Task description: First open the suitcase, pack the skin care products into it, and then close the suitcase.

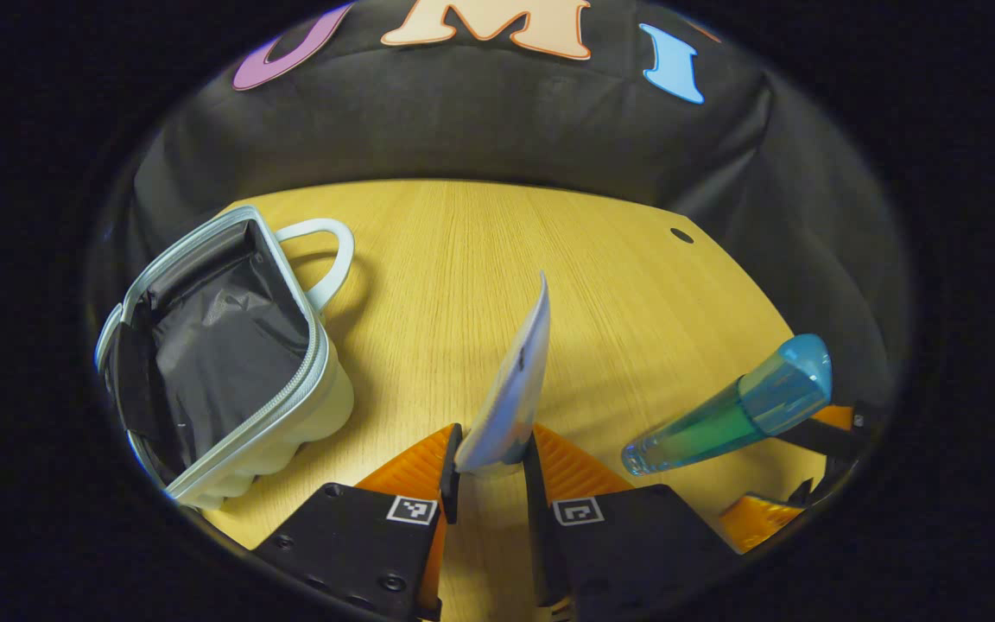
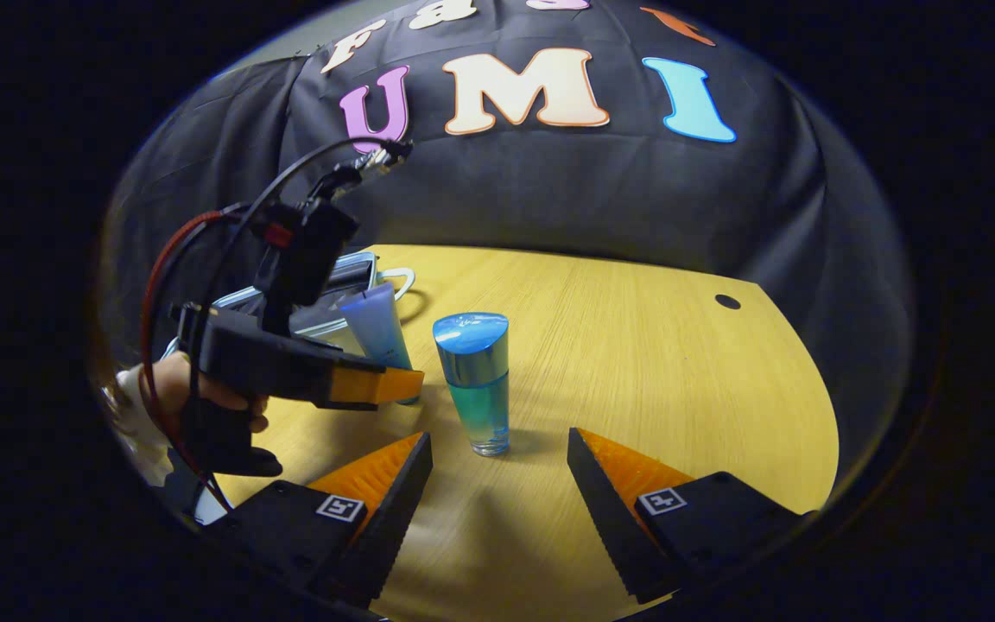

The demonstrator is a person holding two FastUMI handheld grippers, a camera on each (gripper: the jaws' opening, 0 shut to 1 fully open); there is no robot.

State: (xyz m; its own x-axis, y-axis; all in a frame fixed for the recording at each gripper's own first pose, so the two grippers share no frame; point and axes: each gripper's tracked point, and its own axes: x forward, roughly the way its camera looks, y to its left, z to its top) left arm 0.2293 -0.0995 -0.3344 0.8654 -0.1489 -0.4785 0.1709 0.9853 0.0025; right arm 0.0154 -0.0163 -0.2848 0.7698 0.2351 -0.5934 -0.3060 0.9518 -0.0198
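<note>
Clamped in the left gripper [image 1: 491,471] is a pale tube [image 1: 515,384]; the right gripper [image 2: 497,484] gapes before a blue bottle [image 2: 476,380], near the open suitcase [image 1: 221,363].

At the bottom of the left gripper view, the left claw [image 1: 491,471] has black bodies with screws, a square black-and-white marker on each, and ribbed orange fingers [image 1: 402,471]. The right claw [image 2: 497,471], at the bottom of the right gripper view, looks the same. At that view's left, the left claw [image 2: 394,384] carries red and black cables [image 2: 152,294]; a white sleeve [image 2: 139,432] shows lower left.
</note>
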